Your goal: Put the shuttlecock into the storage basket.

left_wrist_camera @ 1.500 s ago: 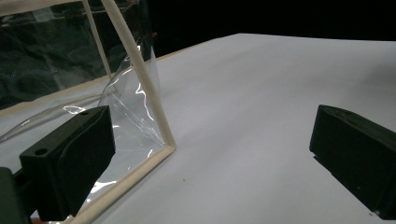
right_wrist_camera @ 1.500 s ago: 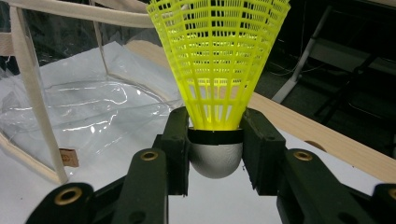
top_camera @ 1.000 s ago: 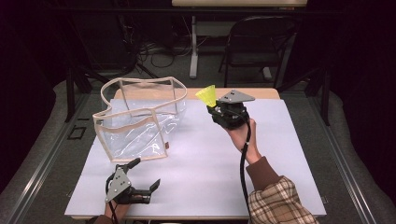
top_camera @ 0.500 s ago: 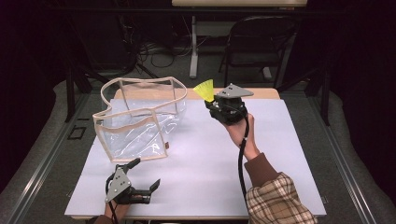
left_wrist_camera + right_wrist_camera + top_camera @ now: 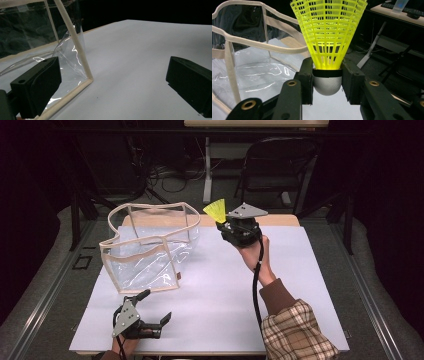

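Right gripper (image 5: 223,220) raised with jaws clamped; left gripper (image 5: 152,307) apparently resting, jaws apart.

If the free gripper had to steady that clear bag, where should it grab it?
Best on the beige rim of the clear bag, coming from the near side where the left gripper rests open. The rim is a firm band standing upright along the open top; the clear walls look slack and slippery. The near corner post would probably also suit the fingers.
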The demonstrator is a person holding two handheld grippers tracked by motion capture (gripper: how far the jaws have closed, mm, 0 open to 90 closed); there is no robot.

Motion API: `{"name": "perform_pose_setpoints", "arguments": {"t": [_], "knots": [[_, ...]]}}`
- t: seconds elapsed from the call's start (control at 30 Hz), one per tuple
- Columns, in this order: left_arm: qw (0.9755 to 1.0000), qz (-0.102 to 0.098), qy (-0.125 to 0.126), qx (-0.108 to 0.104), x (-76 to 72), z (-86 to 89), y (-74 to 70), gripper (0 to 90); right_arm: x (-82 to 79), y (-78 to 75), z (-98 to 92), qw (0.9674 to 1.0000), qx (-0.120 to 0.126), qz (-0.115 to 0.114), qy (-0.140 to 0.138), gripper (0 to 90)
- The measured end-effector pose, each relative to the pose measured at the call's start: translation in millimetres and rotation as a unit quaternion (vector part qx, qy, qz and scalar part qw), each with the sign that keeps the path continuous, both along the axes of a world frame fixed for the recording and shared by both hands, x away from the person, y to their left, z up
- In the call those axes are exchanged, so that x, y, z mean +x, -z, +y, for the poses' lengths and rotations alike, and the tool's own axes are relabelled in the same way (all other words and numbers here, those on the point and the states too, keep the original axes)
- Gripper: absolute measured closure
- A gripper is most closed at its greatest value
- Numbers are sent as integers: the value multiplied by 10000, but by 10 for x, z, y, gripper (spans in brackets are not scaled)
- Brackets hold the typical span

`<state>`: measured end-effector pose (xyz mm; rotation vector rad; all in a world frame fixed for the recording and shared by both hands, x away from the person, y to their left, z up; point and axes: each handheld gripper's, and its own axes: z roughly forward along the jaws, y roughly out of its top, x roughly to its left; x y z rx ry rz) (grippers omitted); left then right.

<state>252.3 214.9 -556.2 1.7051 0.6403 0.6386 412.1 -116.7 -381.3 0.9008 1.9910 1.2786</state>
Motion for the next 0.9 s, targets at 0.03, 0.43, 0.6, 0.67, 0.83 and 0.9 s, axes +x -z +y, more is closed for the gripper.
{"name": "perform_pose_setpoints", "arguments": {"t": [0.03, 0.43, 0.6, 0.67, 0.83, 0.9], "knots": [[10000, 2, -10, 4, 0, 0, 1, 1, 3, -4, 8, 10000, -2, -12, -8, 649], [10000, 11, 2, 8, -1, 2, -1, 0, 19, -56, 93, 9999, -43, -76, -76, 649], [10000, 4, 7, 9, 0, 4, -2, 0, 22, -87, 126, 9999, -40, -102, -100, 649], [10000, 3, 6, 1, 0, 5, -3, 0, 26, -94, 136, 9999, -33, -117, -105, 649], [10000, 14, 6, -2, 0, 4, -2, 0, 39, -102, 163, 9998, -73, -125, -123, 649], [10000, 12, 1, -2, -1, 3, -2, 0, 48, -107, 174, 9998, -78, -126, -127, 649]]}}
